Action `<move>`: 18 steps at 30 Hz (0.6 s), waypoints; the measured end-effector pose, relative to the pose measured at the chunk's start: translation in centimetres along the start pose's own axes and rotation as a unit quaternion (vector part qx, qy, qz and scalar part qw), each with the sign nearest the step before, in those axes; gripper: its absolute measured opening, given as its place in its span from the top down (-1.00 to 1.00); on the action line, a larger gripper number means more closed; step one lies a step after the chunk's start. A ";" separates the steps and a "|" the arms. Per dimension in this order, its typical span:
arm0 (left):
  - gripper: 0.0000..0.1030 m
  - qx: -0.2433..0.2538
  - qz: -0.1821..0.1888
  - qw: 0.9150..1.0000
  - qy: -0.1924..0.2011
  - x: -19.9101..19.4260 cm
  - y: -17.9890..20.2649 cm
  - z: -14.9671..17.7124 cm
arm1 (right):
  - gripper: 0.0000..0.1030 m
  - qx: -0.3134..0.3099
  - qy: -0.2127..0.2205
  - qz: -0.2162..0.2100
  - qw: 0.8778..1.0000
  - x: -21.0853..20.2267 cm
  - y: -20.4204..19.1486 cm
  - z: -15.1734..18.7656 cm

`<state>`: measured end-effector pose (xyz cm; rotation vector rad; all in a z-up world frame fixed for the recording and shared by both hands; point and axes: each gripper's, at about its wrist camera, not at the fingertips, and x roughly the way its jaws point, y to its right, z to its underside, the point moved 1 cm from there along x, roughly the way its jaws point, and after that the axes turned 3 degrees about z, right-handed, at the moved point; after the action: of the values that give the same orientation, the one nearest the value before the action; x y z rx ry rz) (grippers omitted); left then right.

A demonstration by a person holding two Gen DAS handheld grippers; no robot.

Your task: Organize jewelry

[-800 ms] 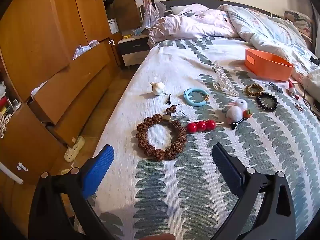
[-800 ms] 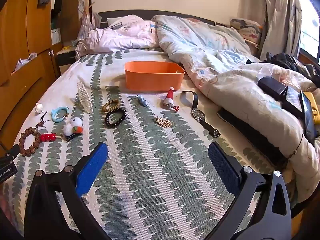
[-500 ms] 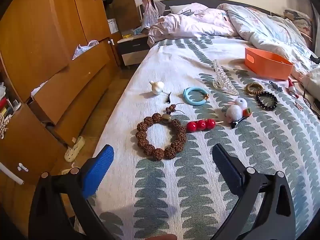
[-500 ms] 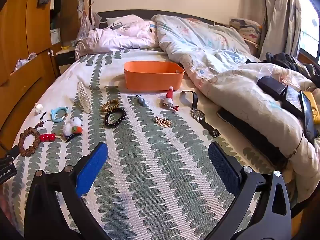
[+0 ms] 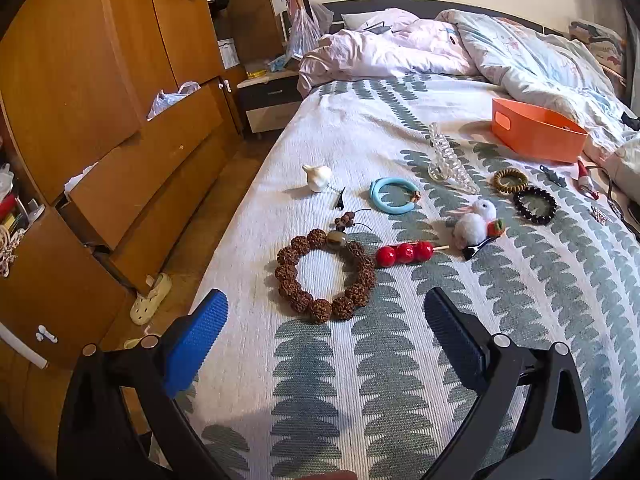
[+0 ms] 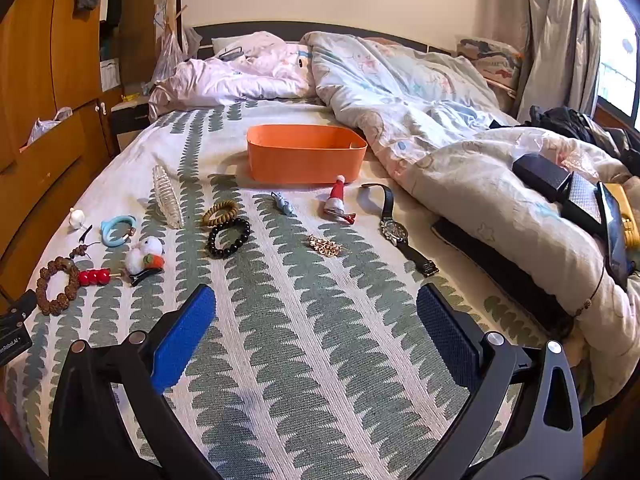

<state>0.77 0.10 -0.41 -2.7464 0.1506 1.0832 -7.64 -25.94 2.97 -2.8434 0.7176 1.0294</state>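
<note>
The left gripper [image 5: 326, 320] hangs over the bedspread [image 5: 400, 380] with jaws spread wide, gripping nothing; just ahead lies the brown bead bracelet [image 5: 326, 274], red bead stick [image 5: 405, 253] beside it. The right gripper [image 6: 316, 324] is likewise agape and empty, well short of the black bead bracelet [image 6: 229, 237], gold brooch [image 6: 325, 246] and wristwatch [image 6: 394, 230]; the orange bin [image 6: 306, 159] stands beyond

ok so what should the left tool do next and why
Probably ease the left tool forward and down over the brown bead bracelet. Its jaws stand wide open and empty, the bracelet lies flat on the bedspread just ahead of them, and the orange bin sits farther back.
</note>
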 end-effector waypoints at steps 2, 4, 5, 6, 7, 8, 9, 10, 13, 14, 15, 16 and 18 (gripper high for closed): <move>-0.89 0.000 0.000 1.000 0.000 0.0 0.0 0.0 | -0.95 0.001 -0.001 -0.001 1.000 0.0 0.0 -0.1; -0.89 0.000 -0.001 1.000 -0.001 0.0 0.0 0.0 | -0.94 0.002 0.000 -0.001 1.000 0.0 0.0 -0.1; -0.89 0.000 -0.001 1.000 -0.002 0.0 0.0 0.0 | -0.94 0.002 0.000 0.000 1.000 0.0 -0.2 0.0; -0.89 0.000 -0.001 1.000 -0.002 0.0 0.0 0.0 | -0.94 0.001 0.001 0.000 1.000 -0.2 -0.3 -0.1; -0.89 0.000 0.000 1.000 -0.002 0.0 0.0 0.0 | -0.95 0.002 0.002 0.001 1.000 -0.2 -0.2 -0.1; -0.89 0.000 0.000 1.000 -0.003 0.0 0.0 0.0 | -0.94 0.002 0.002 0.000 1.000 -0.2 -0.2 -0.1; -0.89 0.000 0.000 1.000 -0.003 0.0 0.0 0.0 | -0.94 0.002 0.002 0.000 1.000 -0.2 -0.2 -0.2; -0.89 0.000 -0.001 1.000 -0.003 0.0 0.0 0.0 | -0.94 0.002 0.002 0.000 1.000 -0.2 -0.2 -0.2; -0.89 0.000 0.000 1.000 -0.003 0.1 -0.1 0.0 | -0.94 0.002 0.001 -0.001 1.000 -0.2 -0.2 -0.1; -0.89 0.000 0.000 1.000 -0.003 0.1 -0.1 0.0 | -0.94 0.002 0.001 -0.001 1.000 -0.2 -0.2 -0.2; -0.89 0.000 -0.001 1.000 -0.004 0.1 -0.1 0.0 | -0.94 0.002 0.001 -0.001 1.000 -0.2 -0.1 -0.1; -0.89 0.000 -0.001 1.000 -0.005 0.2 -0.1 0.0 | -0.95 0.001 0.001 -0.001 1.000 -0.2 -0.1 -0.2; -0.89 0.000 0.003 1.000 -0.007 0.3 -0.2 0.0 | -0.94 0.002 0.001 -0.001 1.000 -0.2 -0.1 -0.2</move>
<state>1.00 0.26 -0.61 -2.7389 0.1568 1.1027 -7.65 -25.82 3.21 -2.8416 0.7161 1.0220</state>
